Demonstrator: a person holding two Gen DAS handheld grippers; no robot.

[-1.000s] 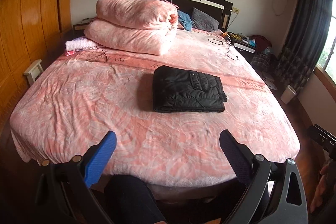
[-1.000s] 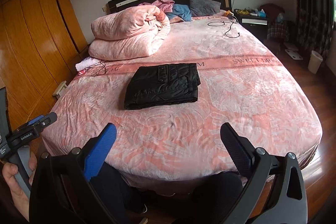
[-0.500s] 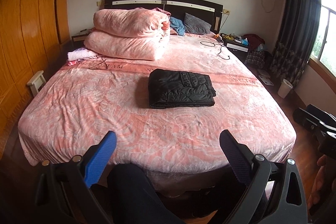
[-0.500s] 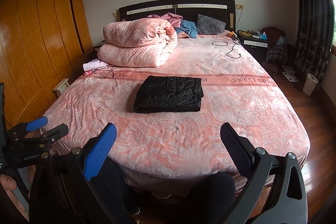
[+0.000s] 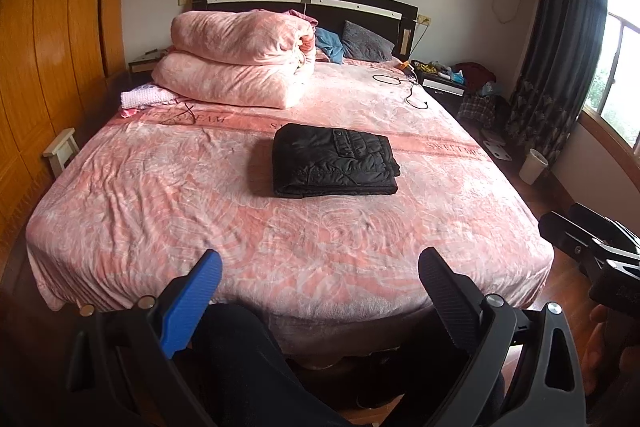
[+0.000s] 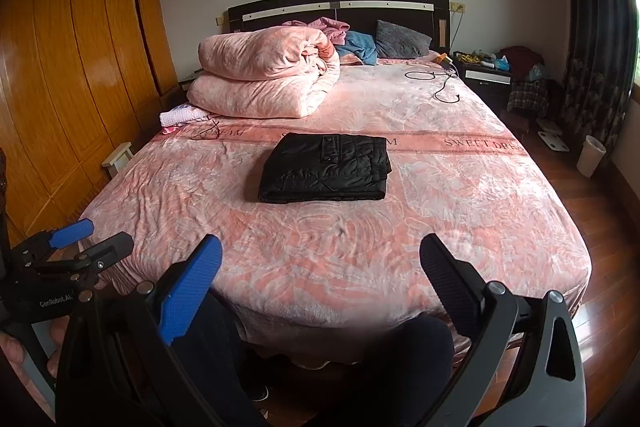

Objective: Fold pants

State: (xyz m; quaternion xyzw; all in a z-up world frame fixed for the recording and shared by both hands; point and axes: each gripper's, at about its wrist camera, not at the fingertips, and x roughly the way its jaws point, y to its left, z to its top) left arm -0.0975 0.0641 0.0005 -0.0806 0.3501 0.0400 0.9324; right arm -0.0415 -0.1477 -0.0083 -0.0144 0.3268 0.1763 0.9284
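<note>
While one pants (image 5: 334, 159) lies folded, two tongs gape.

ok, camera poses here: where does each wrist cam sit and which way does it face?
Left wrist: on the left claw, held off the bed's foot end, facing the headboard; its open fingers, the person's legs and the right claw at the right edge show.
Right wrist: on the right claw, same heading, slightly further right; open fingers, legs and the left claw show.
Shared: the folded black pants on the pink bed, and the stacked quilt.
</note>
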